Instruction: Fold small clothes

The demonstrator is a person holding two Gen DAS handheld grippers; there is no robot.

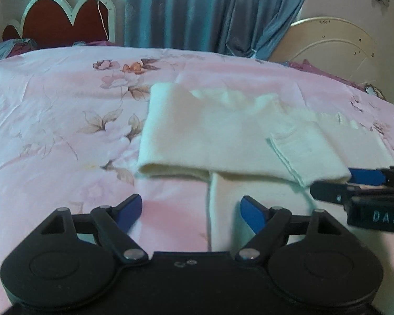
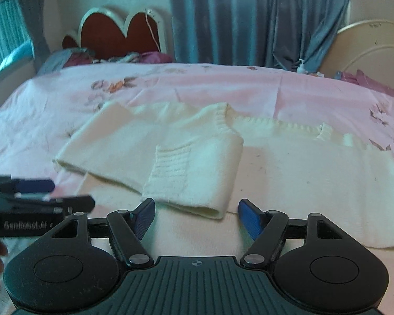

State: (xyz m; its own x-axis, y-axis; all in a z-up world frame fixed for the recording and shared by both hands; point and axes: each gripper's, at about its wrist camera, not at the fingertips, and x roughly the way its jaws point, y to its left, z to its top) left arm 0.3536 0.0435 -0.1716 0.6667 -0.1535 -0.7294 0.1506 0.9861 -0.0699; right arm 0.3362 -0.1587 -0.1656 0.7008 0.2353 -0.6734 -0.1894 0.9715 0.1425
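Observation:
A small cream knit sweater [image 2: 302, 173] lies flat on the pink bed; it also shows in the left wrist view [image 1: 223, 136]. Its left sleeve [image 2: 186, 168] is folded across the body, ribbed cuff [image 2: 168, 168] on top. My right gripper [image 2: 196, 216] is open and empty, just in front of the folded sleeve's near edge. My left gripper [image 1: 190, 211] is open and empty over the sweater's near left edge. The right gripper enters the left wrist view [image 1: 354, 183] beside the cuff [image 1: 307, 155]; the left gripper shows in the right wrist view [image 2: 65, 194].
The pink floral bedspread [image 1: 52, 131] covers the bed. A red headboard [image 1: 65, 18] and blue curtains [image 1: 197, 10] stand at the back. A cream headboard [image 2: 375, 50] is at the right. Crumpled clothes [image 2: 118, 57] lie near the far edge.

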